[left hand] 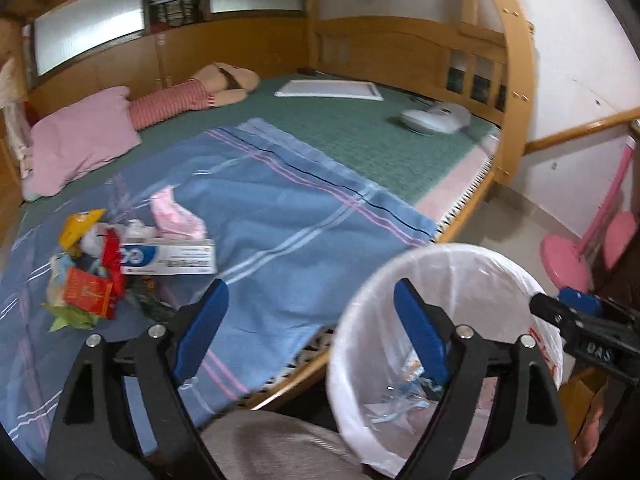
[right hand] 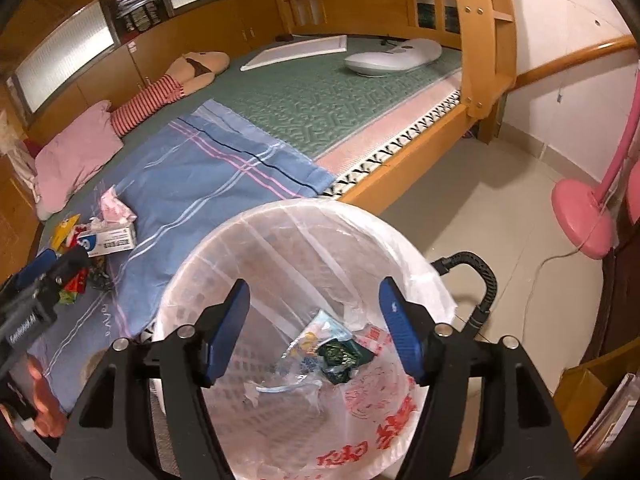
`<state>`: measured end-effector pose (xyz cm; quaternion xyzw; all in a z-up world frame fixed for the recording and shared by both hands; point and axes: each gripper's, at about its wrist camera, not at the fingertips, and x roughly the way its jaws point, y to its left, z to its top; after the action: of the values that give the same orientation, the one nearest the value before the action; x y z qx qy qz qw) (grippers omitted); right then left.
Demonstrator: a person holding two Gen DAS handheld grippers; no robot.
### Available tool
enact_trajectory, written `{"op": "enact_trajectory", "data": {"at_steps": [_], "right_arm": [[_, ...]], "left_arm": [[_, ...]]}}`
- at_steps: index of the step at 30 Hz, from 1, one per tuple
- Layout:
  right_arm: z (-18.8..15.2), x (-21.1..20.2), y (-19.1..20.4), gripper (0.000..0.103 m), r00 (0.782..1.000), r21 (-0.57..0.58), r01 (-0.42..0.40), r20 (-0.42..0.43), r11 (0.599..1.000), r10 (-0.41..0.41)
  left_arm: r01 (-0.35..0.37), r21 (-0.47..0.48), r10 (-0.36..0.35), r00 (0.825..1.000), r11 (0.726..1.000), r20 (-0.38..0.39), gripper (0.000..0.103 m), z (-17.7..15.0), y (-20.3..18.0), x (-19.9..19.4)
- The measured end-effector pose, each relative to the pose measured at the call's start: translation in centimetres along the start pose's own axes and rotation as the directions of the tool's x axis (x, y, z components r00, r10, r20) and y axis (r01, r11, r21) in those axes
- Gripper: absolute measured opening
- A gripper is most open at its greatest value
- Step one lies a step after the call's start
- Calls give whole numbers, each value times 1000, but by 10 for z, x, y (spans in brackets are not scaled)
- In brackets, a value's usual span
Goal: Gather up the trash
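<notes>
Trash [left hand: 92,268] mostly remains piled on the blue blanket [left hand: 280,216]; few wrappers [right hand: 332,354] lie in the lined bin [right hand: 276,224]; both the left gripper [left hand: 310,336] and right gripper [right hand: 314,330] are spread open, empty.

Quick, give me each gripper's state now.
Left gripper: open, empty.
Right gripper: open, empty, above the trash bin.

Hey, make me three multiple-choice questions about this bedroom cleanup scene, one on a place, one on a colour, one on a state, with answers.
1. Where does the trash pile lie?
A. on the blue blanket
B. on the floor
C. on the pink pillow

2. What colour is the fan base?
A. green
B. pink
C. white

3. How is the right gripper over the lined trash bin?
A. shut on a wrapper
B. shut, empty
C. open, empty

Answers: 1 A, wrappers rest on blue cloth; 2 B, plainly pink; 3 C, fingers spread, nothing between them.
</notes>
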<state>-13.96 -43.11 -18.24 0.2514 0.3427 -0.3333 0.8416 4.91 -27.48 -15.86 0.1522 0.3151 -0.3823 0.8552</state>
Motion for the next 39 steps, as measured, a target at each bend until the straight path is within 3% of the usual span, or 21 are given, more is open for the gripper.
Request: {"op": "enact_trajectory", "data": {"at_steps": [7,12,19,24,25,26,28,29,32,33,34,35,36,37,39], "right_arm": [[1,-7,38,77,996,-38,-72,41,997,73],[-1,-12,83,79,983,-116,-165,56,979,172],[-12,-25,150,79,943,-243,-309,45,919,329],[-23,-43,182,83,907,-316,-389,35,865,420],[-26,-47,186,84,899,-327,-403,33,855,436],[-29,-50,191,84,890,-339,-419,31,843,455],[-34,-56,199,84,878,-356,-440,24,824,478],[-37,-59,203,84,870,-366,-452,18,813,492],[-41,-66,211,84,859,-384,-469,11,795,512],[-41,-68,213,84,855,-389,-473,11,790,518],[-42,-73,215,84,850,-397,-478,13,783,526],[-43,-76,217,84,848,-403,-480,17,779,530],[-42,-80,219,84,844,-411,-482,20,774,536],[-43,-84,219,84,840,-416,-484,25,770,542],[-42,-92,220,84,829,-426,-491,41,760,558]], "left_arm": [[-148,-102,152,988,984,35,93,7,50,-28],[-298,-200,318,945,933,72,95,5,99,-67],[-470,-350,523,849,810,70,96,-14,164,-134],[-548,-457,601,799,701,-36,96,-33,206,-178],[-591,-441,633,771,675,-64,96,-37,210,-184],[-650,-410,681,727,640,-91,99,-38,212,-189],[-789,-335,800,582,514,-143,100,-41,212,-198],[-829,-315,836,526,462,-157,100,-43,212,-202],[-916,-300,924,331,265,-193,100,-45,215,-224],[-928,-299,936,289,222,-202,100,-47,217,-231],[-936,-295,945,259,194,-200,100,-48,221,-236],[-948,-282,960,209,151,-189,100,-49,219,-242],[-964,-256,978,120,74,-170,100,-49,216,-247],[-970,-242,986,56,17,-155,100,-50,213,-252],[-969,-241,991,-27,-57,-128,100,-52,210,-265]]}}
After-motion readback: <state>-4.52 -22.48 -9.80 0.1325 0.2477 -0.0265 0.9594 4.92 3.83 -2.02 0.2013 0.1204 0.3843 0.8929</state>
